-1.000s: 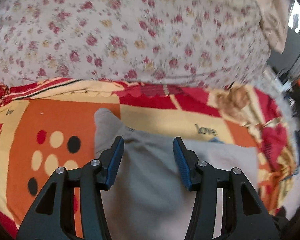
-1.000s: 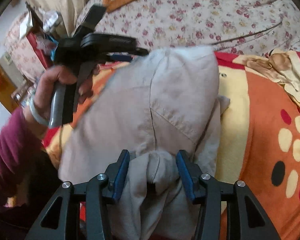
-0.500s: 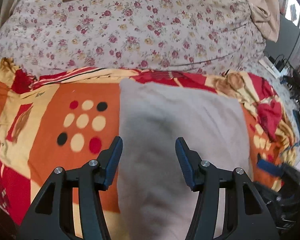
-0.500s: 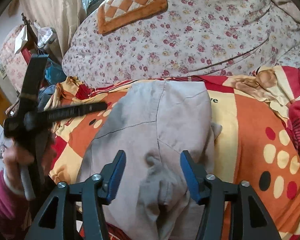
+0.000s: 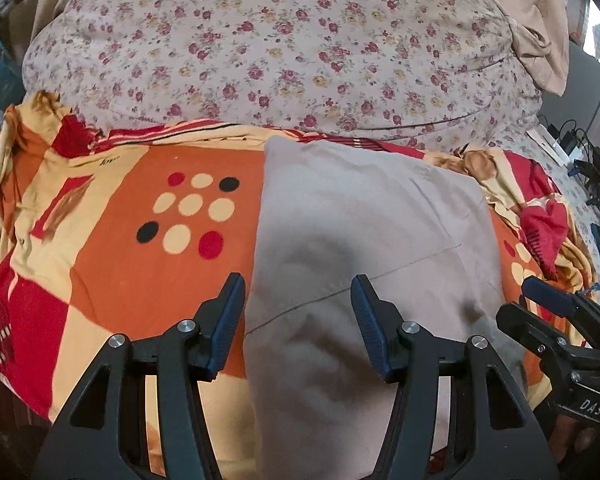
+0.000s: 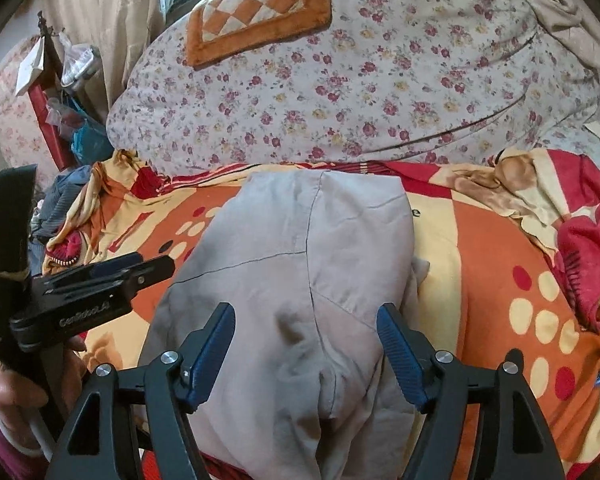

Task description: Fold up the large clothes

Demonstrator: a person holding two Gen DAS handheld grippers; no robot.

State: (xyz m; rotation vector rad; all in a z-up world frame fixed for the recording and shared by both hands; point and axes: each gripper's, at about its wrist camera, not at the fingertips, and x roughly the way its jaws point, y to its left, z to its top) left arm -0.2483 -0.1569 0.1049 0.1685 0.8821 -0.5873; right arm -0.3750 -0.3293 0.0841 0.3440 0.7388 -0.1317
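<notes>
left gripper [image 5: 298, 320]: jaws apart, nothing held, hovering over near-left edge of garment | grey garment [image 5: 364, 248]: folded, lying flat on orange-red patterned blanket [image 5: 100, 264], floral quilt [image 5: 280, 64] behind | right gripper [image 6: 306, 346]: jaws spread wide, empty, above bunched near end of garment

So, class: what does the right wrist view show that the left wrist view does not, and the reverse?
Only the right wrist view shows the right gripper with jaws open, the hand holding the left gripper, and clutter beside the bed. Only the left wrist view shows the left gripper with jaws open, and cables. Both show the grey garment, patterned blanket and floral quilt.
</notes>
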